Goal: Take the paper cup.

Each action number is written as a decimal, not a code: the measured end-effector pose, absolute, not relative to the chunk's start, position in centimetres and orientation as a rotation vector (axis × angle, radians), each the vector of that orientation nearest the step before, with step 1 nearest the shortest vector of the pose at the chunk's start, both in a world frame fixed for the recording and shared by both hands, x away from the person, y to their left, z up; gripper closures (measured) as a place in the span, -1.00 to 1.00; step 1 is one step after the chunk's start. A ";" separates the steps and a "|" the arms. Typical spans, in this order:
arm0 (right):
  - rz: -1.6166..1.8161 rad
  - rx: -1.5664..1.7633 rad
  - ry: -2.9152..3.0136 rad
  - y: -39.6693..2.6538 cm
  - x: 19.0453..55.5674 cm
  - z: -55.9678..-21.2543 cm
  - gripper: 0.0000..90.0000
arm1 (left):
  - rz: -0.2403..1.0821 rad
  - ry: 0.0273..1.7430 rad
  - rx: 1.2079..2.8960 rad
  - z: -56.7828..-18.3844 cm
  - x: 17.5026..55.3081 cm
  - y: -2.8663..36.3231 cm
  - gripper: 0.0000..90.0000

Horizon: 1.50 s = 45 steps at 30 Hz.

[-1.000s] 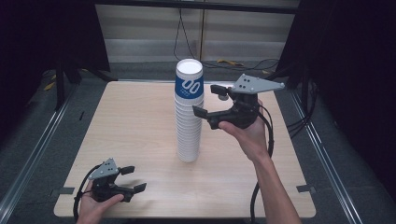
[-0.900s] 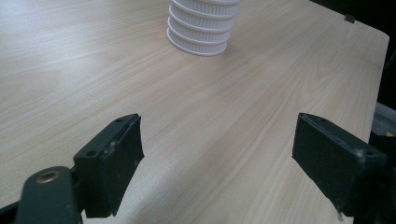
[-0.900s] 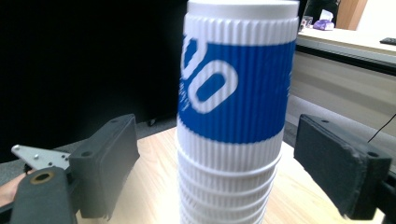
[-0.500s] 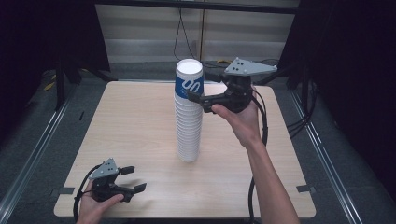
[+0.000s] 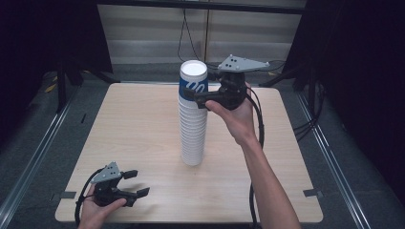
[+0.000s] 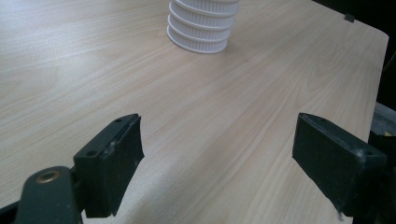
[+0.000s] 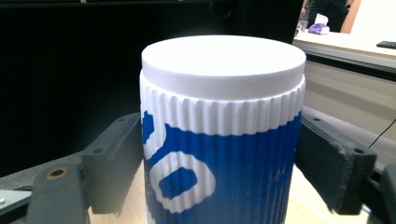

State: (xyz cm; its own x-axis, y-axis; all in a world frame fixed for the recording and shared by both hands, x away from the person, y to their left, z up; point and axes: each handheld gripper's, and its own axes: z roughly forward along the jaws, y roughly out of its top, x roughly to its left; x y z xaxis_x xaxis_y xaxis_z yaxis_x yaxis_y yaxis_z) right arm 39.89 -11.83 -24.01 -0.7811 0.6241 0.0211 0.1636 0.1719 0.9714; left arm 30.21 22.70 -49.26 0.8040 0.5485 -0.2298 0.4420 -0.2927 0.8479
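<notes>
A tall stack of white ribbed paper cups (image 5: 193, 129) stands upright at the middle of the wooden table (image 5: 133, 124). Its base appears in the left gripper view (image 6: 201, 28). The top cup (image 5: 193, 82) is upside down, with a blue band and white print. My right gripper (image 5: 195, 94) is open at that cup (image 7: 224, 121), one jaw on each side of the blue band and close against it. My left gripper (image 5: 136, 182) rests low near the table's front left corner, open with nothing between its jaws (image 6: 217, 154).
The table's right edge (image 6: 373, 42) lies beyond the stack in the left gripper view. Dark floor, metal rails (image 5: 28, 162) and cables (image 5: 305, 126) surround the table. Bare wood lies between the left gripper and the stack.
My right gripper has moved left and slightly up from beside the stack until its jaws straddle the top cup. The left gripper has stayed put.
</notes>
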 end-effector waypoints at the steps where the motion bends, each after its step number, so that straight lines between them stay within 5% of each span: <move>1: 1.641 0.748 2.066 -11.8 39.9 -24.0 -0.58 | 0.126 0.746 1.933 -49.3 30.2 22.7 -0.64; 45: 1.778 0.750 1.930 -11.9 39.7 -22.5 -0.46 | 0.120 0.754 1.935 -49.4 30.3 22.8 -0.64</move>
